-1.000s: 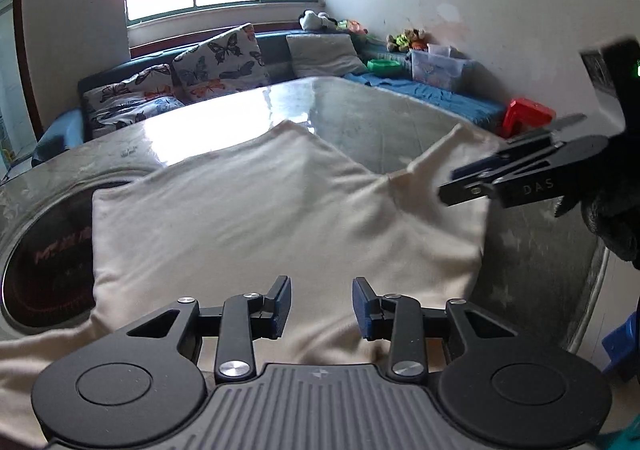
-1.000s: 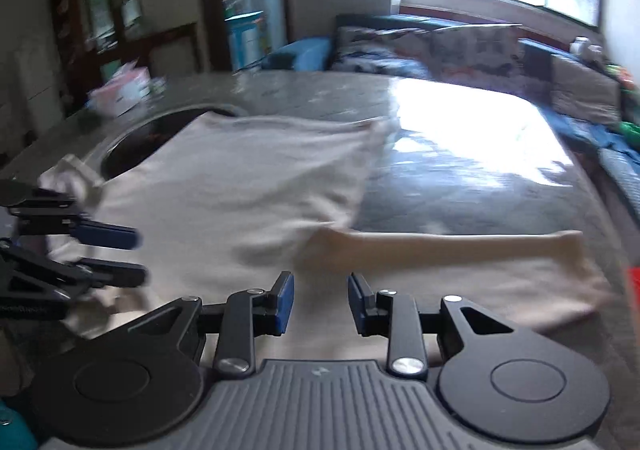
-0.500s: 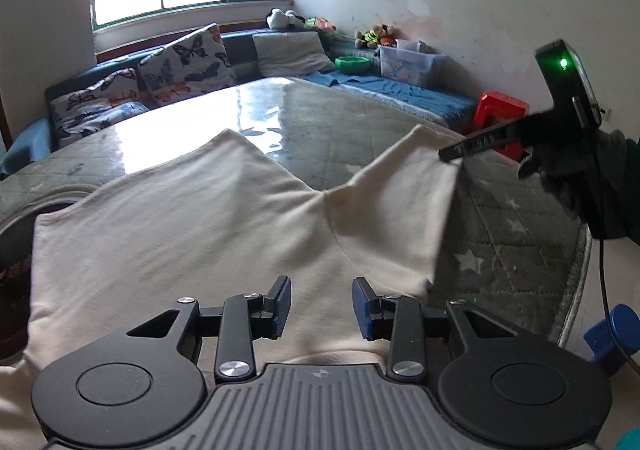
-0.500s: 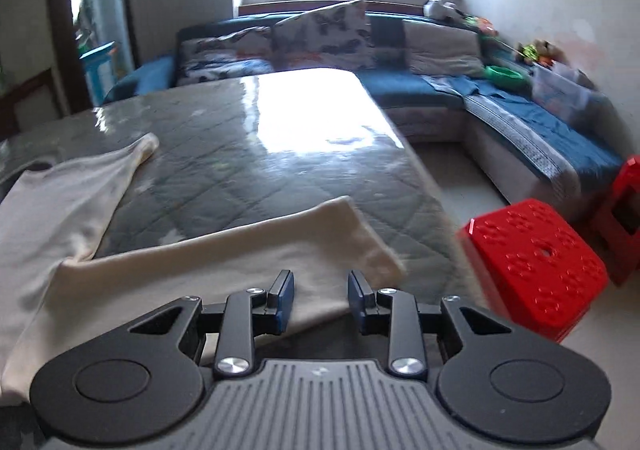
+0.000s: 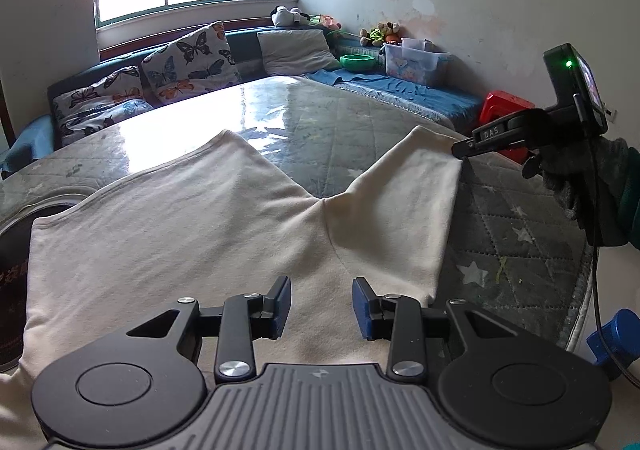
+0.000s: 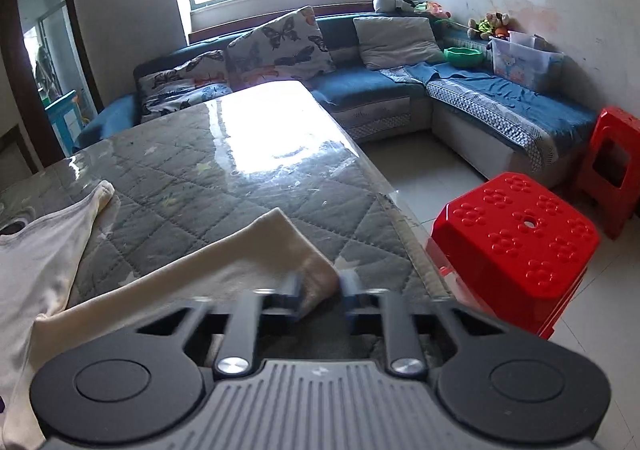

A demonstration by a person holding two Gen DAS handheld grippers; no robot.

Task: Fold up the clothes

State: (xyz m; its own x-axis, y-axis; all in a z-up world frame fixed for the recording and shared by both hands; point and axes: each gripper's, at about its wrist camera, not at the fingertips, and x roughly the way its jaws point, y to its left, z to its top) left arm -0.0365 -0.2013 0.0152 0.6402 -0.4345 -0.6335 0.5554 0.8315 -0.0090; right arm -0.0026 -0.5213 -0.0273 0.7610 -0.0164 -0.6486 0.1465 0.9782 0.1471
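Right wrist view: the right gripper (image 6: 320, 296) closed on the sleeve's (image 6: 224, 270) end, which stretched leftward to the shirt (image 5: 168, 234); the left gripper (image 5: 322, 306) hung part-open, empty.

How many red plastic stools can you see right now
2: one red stool beside the table's edge, another behind it, by the sofa. Others may be hidden.

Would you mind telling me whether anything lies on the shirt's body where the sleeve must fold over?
Nothing visible does. The shirt lies bare and flat on the table. The right hand-held gripper is at the sleeve tip, its jaws closing around the cloth.
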